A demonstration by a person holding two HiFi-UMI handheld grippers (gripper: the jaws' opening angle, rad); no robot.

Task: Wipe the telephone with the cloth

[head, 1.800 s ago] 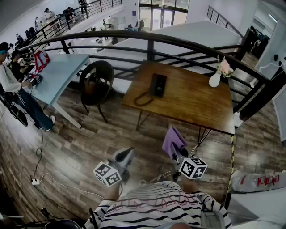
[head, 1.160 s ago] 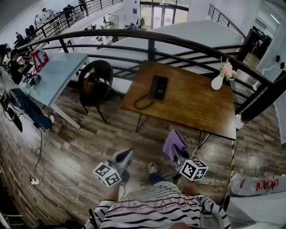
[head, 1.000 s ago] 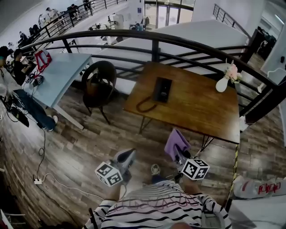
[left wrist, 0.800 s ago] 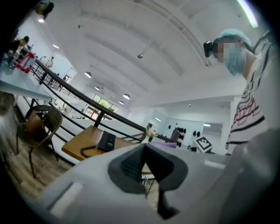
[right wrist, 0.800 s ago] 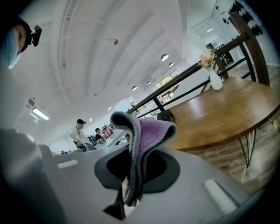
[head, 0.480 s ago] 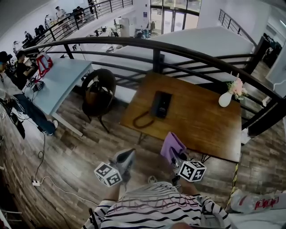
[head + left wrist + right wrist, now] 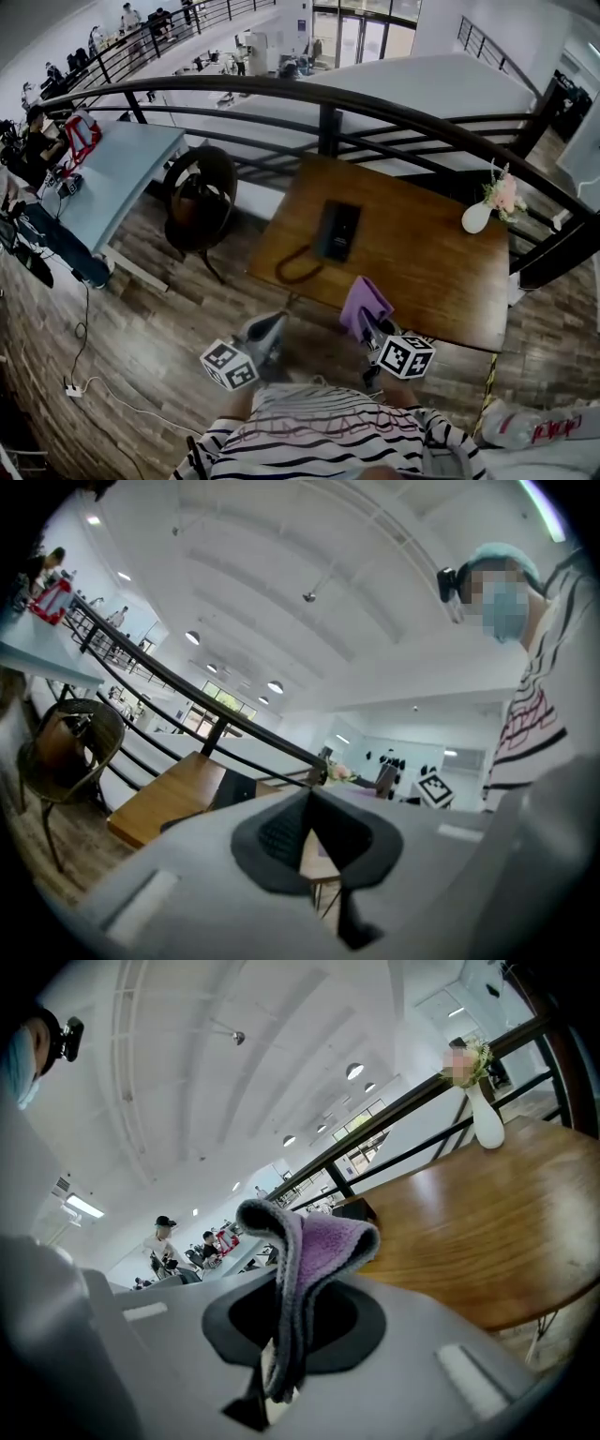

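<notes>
My right gripper [image 7: 370, 325] pinches the purple cloth [image 7: 323, 1237]; my left gripper [image 7: 309, 799] is closed and empty. The black telephone [image 7: 336, 231] lies ahead on the wooden table [image 7: 441, 281], beside a dark railing [image 7: 323, 98], above a plank floor [image 7: 169, 309].

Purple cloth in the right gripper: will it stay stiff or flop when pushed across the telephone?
Likely floppy: the purple cloth folds over limply above the shut jaws of the right gripper. Probably light and not slippery, since its surface looks fuzzy.
</notes>
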